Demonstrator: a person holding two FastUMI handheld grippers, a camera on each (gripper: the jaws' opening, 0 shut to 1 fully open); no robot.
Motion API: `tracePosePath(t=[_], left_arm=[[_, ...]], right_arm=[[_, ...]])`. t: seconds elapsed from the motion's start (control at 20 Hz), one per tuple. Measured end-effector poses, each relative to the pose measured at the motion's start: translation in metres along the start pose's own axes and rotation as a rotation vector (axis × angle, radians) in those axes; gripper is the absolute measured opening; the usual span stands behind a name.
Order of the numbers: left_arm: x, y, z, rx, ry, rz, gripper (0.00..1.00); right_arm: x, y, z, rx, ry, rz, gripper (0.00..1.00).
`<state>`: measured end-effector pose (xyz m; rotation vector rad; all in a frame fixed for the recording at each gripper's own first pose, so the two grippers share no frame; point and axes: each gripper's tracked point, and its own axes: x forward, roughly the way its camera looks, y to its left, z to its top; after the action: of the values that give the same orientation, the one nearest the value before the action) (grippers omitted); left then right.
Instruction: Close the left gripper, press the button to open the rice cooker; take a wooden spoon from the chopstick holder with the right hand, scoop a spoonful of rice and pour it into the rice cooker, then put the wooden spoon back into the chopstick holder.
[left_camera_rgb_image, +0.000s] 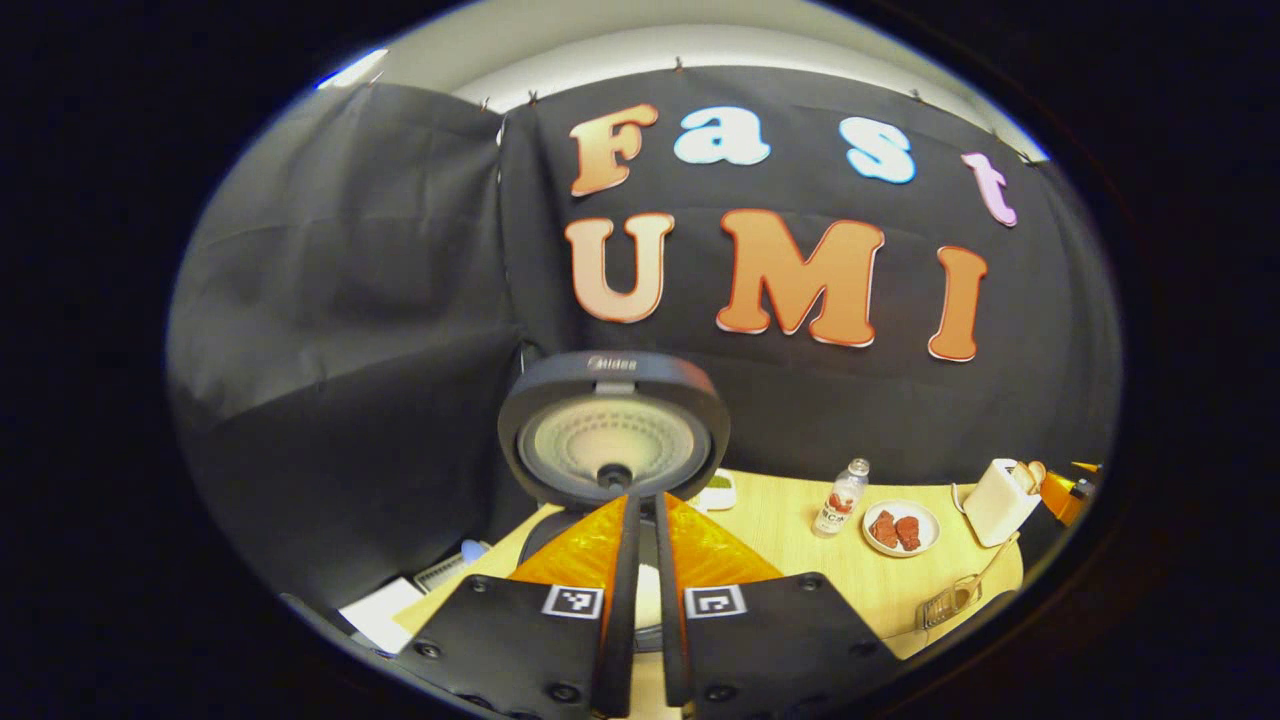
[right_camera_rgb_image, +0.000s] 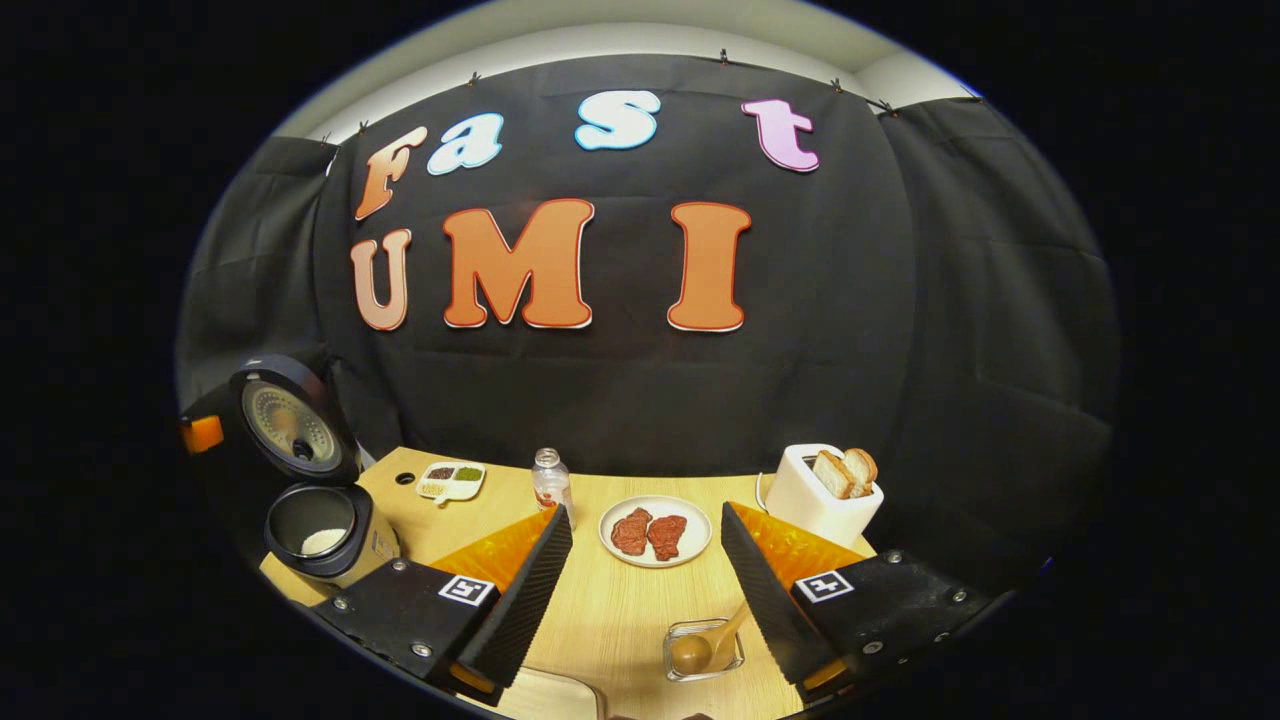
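Left gripper view: closed left gripper (left_camera_rgb_image: 645, 520) hides rice cooker (left_camera_rgb_image: 612, 425) pot.

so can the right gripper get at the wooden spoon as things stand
Probably yes. The right gripper is open and the wooden spoon stands in its clear holder just ahead, slightly toward one finger, with nothing between them.

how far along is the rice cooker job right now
Done: the rice cooker stands open, lid up, with some white rice showing in the pot. In hand: nothing; the right gripper is open and empty, and the wooden spoon sits in its clear holder. Whether scooping already happened or is still left, I cannot tell.
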<state>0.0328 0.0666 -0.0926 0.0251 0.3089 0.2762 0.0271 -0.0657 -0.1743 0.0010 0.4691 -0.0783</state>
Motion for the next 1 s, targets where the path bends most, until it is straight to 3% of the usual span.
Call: tracePosePath(t=[0.15, 0.2, 0.3, 0.4, 0.45, 0.6, 0.65, 1.0], left_arm=[[-0.011, 0.0, 0.014, 0.063, -0.067, 0.035, 0.39], [-0.015, -0.003, 0.016, 0.067, -0.083, 0.037, 0.53], [-0.022, -0.01, 0.021, 0.057, -0.114, 0.021, 0.67], [-0.03, -0.015, 0.029, 0.059, -0.156, 0.011, 0.81], [-0.035, -0.017, 0.034, 0.064, -0.181, 0.009, 0.79], [-0.049, -0.023, 0.047, 0.064, -0.246, 0.011, 0.98], [-0.053, -0.027, 0.051, 0.061, -0.262, 0.005, 0.92], [-0.071, -0.055, 0.052, 0.061, -0.314, -0.032, 0.93]], right_arm=[[0.003, -0.006, -0.013, 0.006, 0.032, -0.006, 0.94], [0.004, -0.01, -0.017, 0.009, 0.041, -0.009, 0.94], [0.005, -0.017, -0.025, 0.008, 0.057, -0.018, 0.94], [0.006, -0.025, -0.032, 0.003, 0.069, -0.03, 0.94], [0.007, -0.029, -0.035, 0.004, 0.076, -0.034, 0.94], [0.01, -0.037, -0.048, 0.026, 0.109, -0.037, 0.94], [0.012, -0.041, -0.052, 0.031, 0.12, -0.039, 0.94], [0.02, -0.064, -0.086, 0.072, 0.199, -0.046, 0.94]])
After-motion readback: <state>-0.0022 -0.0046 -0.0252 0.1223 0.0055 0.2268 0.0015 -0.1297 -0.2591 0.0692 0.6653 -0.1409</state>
